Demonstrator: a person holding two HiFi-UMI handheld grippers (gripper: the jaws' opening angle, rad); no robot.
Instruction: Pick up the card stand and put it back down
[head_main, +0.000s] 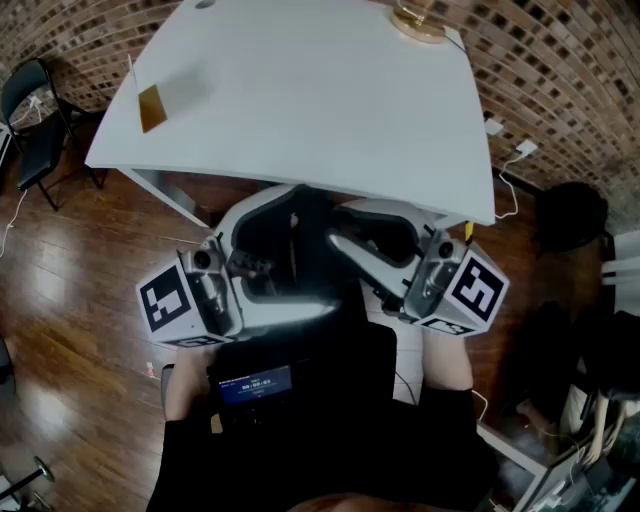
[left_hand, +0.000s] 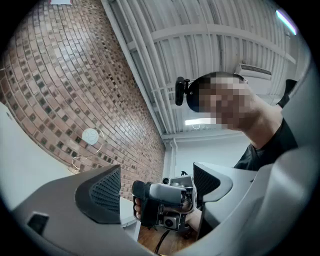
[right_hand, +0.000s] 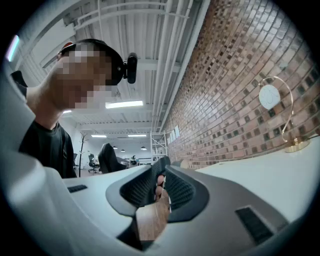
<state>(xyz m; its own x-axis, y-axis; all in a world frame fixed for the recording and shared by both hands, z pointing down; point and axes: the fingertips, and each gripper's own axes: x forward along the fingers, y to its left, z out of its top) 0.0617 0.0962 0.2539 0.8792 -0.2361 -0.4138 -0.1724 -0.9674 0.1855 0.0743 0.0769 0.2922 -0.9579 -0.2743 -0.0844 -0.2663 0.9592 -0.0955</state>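
The gold wire card stand (head_main: 420, 20) sits at the far edge of the white table (head_main: 320, 110). Its looped wire holds a round white card, which shows in the right gripper view (right_hand: 272, 97) and in the left gripper view (left_hand: 90, 136). Both grippers hover close to my body, below the table's near edge, far from the stand. My left gripper (head_main: 285, 250) is open, with wide jaws (left_hand: 157, 185) that frame the other gripper in a hand. My right gripper (head_main: 362, 232) keeps a narrow gap between its pads (right_hand: 161, 172), with nothing in it.
A small clear sign holder with a gold card (head_main: 150, 105) stands at the table's left. A black folding chair (head_main: 35, 110) is on the wooden floor at the left. White chargers and cables (head_main: 515, 160) lie by the brick wall at the right. A dark device (head_main: 255, 385) hangs at my chest.
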